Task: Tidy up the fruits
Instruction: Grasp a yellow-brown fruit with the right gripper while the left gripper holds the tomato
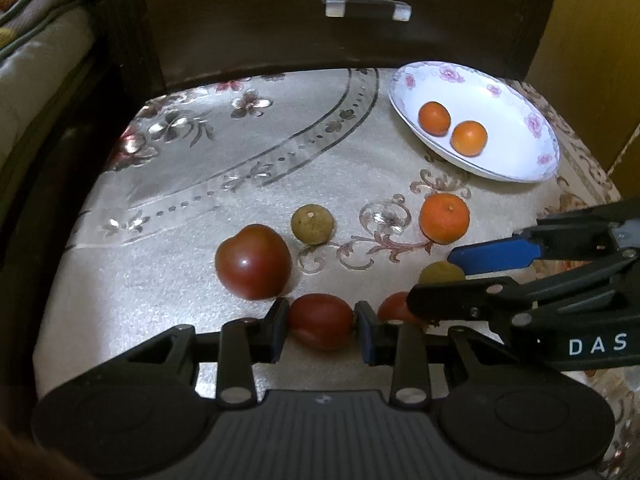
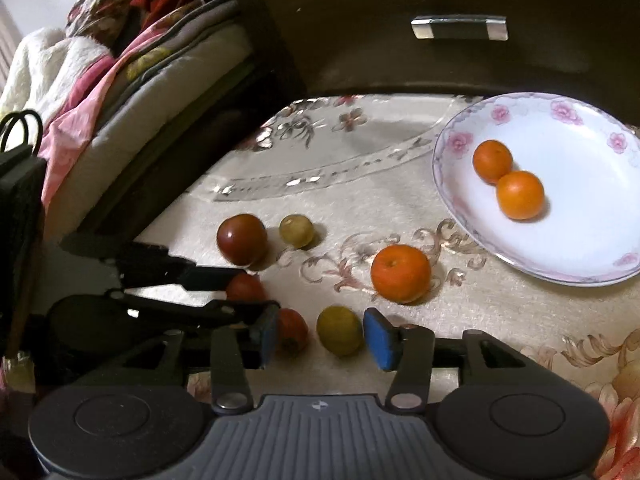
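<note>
Bedding only from the right — left tongs clenched on red tomato, right tongs released.

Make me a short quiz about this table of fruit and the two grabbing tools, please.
1. How many oranges lie in the plate?
2. True or false: the left gripper is closed on a red tomato.
3. What lies between the fingers of the right gripper? A) the lone orange B) a yellow-green fruit and a small red fruit C) nothing

Key: 1. Two. 2. True. 3. B; the pads are not pressing on them.
</note>
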Demonstrator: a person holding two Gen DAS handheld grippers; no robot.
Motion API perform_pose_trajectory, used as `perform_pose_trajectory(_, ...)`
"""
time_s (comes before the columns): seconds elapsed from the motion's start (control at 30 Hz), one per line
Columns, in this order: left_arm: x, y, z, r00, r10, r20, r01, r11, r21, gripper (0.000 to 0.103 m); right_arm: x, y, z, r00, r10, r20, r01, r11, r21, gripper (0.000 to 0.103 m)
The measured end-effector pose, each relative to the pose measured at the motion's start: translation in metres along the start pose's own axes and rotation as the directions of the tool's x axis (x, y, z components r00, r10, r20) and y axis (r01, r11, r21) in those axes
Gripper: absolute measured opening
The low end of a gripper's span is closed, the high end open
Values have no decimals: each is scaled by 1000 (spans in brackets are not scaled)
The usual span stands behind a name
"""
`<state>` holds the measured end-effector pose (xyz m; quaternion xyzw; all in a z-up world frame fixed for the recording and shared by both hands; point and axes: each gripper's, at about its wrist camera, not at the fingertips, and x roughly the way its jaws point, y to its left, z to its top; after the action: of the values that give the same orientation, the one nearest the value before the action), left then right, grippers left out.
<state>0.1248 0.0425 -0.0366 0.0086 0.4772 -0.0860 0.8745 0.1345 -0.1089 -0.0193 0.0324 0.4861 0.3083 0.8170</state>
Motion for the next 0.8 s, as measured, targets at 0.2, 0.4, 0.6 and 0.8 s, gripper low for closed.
perform_pose_trajectory(0.2,-1,6,0,1000,-22,0,22,998,-55,41,-1,-1,-4,1000,25,-9,-24,999,48,31)
perform_pose_trajectory(0.4,-4,7,1,1000,-24,7,24,998,-63,41,-12,-3,-6,1000,5,-4,-5,998,59,15)
perform_pose_trajectory(0.6,-5,11,2,1000,-27,8,27,997,-76,41,-19,5,-11,999,-39,5,39,999,-10,14)
perform_pose_trajectory(0.8,-1,9,1,1000,-26,-4,25,997,-67,41,-21,13,-12,999,-44,8,45,996,-80,14)
